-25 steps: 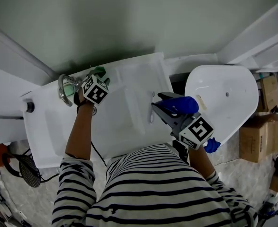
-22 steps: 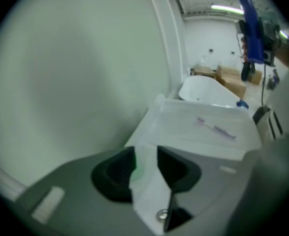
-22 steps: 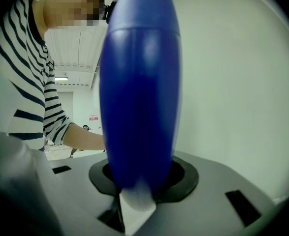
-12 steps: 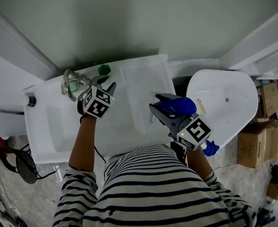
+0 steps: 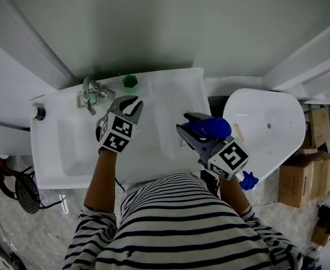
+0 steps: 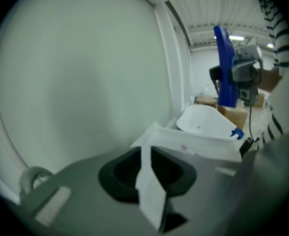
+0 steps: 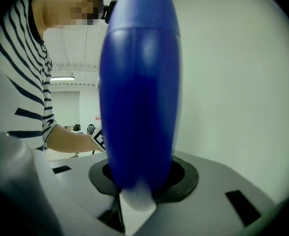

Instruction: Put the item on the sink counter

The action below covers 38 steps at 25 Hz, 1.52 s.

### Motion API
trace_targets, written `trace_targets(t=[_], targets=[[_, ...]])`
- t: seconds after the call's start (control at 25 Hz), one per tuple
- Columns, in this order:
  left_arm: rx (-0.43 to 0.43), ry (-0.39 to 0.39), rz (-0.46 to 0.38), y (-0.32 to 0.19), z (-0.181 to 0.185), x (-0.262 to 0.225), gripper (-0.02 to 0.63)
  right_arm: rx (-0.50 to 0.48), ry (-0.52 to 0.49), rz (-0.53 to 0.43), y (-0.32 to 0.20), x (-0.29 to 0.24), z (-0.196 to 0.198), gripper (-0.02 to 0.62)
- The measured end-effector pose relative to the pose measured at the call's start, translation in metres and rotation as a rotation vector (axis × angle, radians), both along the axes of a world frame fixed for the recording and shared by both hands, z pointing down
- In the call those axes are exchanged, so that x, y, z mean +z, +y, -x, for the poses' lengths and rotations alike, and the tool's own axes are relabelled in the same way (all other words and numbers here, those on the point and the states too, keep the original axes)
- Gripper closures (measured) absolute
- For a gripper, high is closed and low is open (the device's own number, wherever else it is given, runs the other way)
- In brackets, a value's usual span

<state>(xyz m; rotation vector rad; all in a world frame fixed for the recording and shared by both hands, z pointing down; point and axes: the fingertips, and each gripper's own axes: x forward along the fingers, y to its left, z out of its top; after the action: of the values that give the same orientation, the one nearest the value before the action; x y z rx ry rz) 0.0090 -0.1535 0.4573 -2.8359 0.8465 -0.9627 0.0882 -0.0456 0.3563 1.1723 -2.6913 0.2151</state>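
Head view alone shows us the small green hexagonal plastic piece (image 5: 130, 81) on the glossy white sink counter (image 5: 173, 86), at 12 o'clock from the left gripper (image 5: 129, 102), whose jaws are closing on nothing. Right gripper view shows close up the right gripper (image 5: 186, 122) clamping a smooth, rounded blue plastic bottle (image 7: 139, 82).

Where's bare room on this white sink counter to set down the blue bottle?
The flat right end of the white sink counter, between the small green object and the counter's right edge, is bare. The back-left corner is crowded by the chrome faucet.
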Motion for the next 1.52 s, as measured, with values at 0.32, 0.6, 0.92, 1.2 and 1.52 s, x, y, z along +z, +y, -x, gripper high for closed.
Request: trace_targets(t=[0.32,0.6,0.92,1.2,1.52], targets=[[0.015,0.071,-0.05,0.031,-0.002,-0.025,0.6,-0.017,0.004,-0.007,0.003,-0.002,0.012,0.46],[0.024,0.162,-0.067,0.058,0.005,-0.044,0.601,-0.031,0.003,-0.014,0.009,-0.003,0.029,0.46],[0.033,0.228,-0.073,0.083,0.022,-0.053,0.601,-0.038,-0.001,-0.019,0.019,-0.001,0.048,0.46],[0.037,0.275,-0.076,0.099,0.038,-0.056,0.601,-0.053,0.003,-0.021,0.022,0.002,0.065,0.46],[0.038,0.318,-0.101,0.104,0.05,-0.066,0.601,-0.054,0.0,-0.012,0.021,0.007,0.075,0.46]])
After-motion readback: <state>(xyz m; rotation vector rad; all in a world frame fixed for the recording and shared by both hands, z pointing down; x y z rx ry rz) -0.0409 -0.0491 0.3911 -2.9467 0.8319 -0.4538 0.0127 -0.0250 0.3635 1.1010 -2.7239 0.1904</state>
